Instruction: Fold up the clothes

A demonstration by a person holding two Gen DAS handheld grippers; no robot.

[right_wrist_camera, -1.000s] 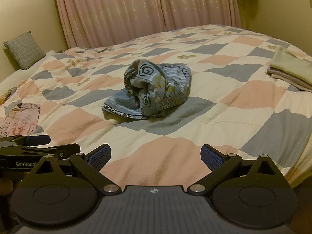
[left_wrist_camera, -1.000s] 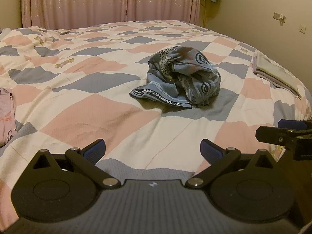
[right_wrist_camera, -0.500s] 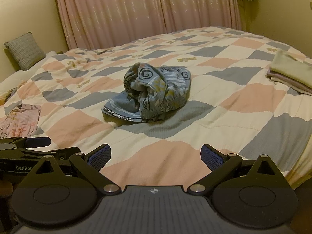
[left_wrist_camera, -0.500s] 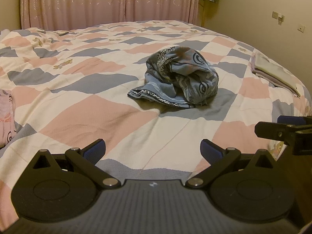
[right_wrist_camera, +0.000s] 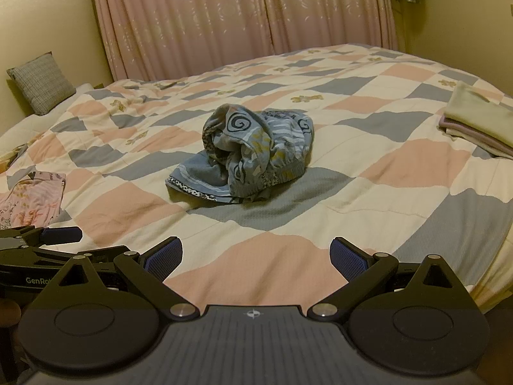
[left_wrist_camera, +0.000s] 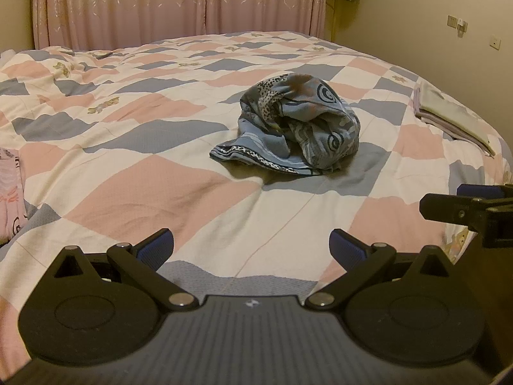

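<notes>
A crumpled blue-grey patterned garment [left_wrist_camera: 295, 125] [right_wrist_camera: 253, 154] lies in a heap in the middle of the bed. My left gripper [left_wrist_camera: 251, 245] hangs over the bed's near edge, well short of the heap, open and holding nothing. My right gripper [right_wrist_camera: 256, 256] is open too, likewise short of the garment. In the left wrist view the right gripper [left_wrist_camera: 465, 207] pokes in from the right edge. The left gripper [right_wrist_camera: 48, 240] shows at the lower left of the right wrist view.
The bed carries a pink, grey and cream checked quilt [left_wrist_camera: 144, 186] [right_wrist_camera: 400, 166]. A folded stack of cloth [left_wrist_camera: 449, 115] [right_wrist_camera: 481, 122] sits at the right edge. A pink printed garment [right_wrist_camera: 29, 199] [left_wrist_camera: 11, 192] lies at the left. A grey pillow [right_wrist_camera: 40, 83] and pink curtains [right_wrist_camera: 243, 16] stand behind.
Both views have drifted slightly: the garment sits a little further left and lower in the left wrist view. Both grippers stay open and the heap has not moved.
</notes>
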